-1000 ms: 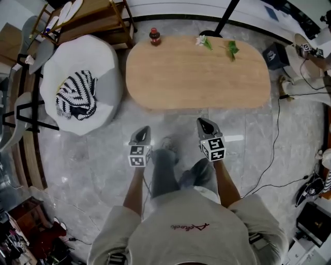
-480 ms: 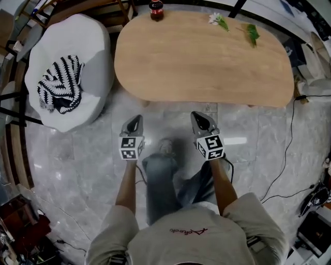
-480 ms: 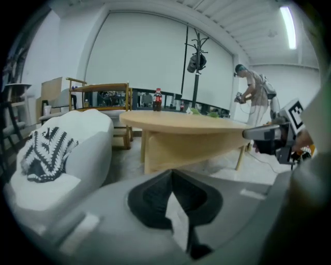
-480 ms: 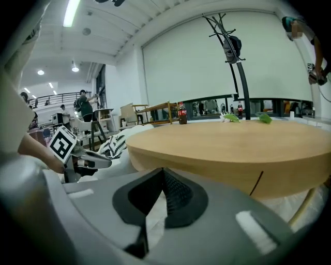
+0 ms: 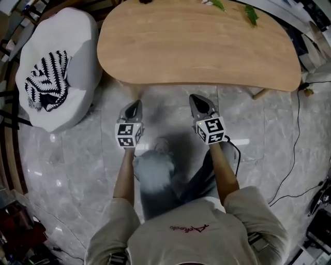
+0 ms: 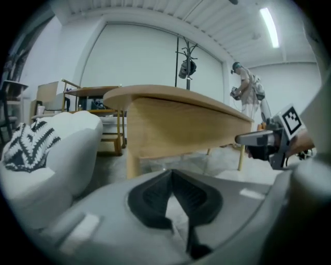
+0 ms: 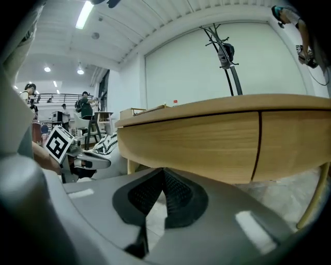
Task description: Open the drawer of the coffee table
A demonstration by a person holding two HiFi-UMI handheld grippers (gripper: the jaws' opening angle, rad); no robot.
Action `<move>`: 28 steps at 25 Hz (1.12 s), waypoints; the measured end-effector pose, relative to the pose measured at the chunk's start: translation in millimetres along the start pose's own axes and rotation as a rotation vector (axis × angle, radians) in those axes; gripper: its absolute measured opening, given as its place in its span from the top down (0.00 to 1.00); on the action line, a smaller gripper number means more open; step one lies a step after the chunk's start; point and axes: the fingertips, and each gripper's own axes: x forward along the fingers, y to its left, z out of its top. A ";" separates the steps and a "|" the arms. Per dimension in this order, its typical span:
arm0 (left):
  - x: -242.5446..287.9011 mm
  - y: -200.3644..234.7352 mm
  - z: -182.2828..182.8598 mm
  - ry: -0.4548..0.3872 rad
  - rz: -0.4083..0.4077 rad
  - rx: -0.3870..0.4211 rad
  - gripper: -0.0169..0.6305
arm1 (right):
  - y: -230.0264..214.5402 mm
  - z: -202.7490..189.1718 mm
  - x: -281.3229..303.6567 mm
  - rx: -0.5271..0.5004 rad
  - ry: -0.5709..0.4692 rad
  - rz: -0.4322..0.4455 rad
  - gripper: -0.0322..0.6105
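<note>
Your left gripper (image 5: pixel 135 104) and right gripper (image 5: pixel 196 98) have sunk a good way since a second ago. The coffee table (image 5: pixel 196 46) has grown to fill the top of the head view. Both grippers are clenched with nothing in them: in each gripper view the dark ribbed pads meet at their tips, with only floor behind them.

You hold them side by side, apart from each other, over the grey marble floor (image 5: pixel 77 155). They point at the table's near long edge and sit just short of it, not touching.

Seen from above, the table is a long rounded slab of pale wood. From the right gripper view it shows a deep wooden skirt under the top, with the grain running lengthwise. A thin dark vertical seam (image 7: pixel 257 145) divides that skirt into two panels. I cannot make out a handle on either panel. A slim leg (image 7: pixel 314 199) shows at the right.

To your left, close to the table's end, stands a white padded seat (image 5: pixel 77 57) with a black-and-white striped cloth (image 5: pixel 45 85) on it. Green leaves (image 5: pixel 252 14) lie at the table's far edge, and a black cable (image 5: pixel 296 129) trails across the floor to your right.
</note>
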 end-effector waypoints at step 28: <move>25.8 1.8 17.5 -0.334 -0.334 -0.642 0.97 | -79.3 -42.1 -3.9 0.620 -0.151 0.129 0.95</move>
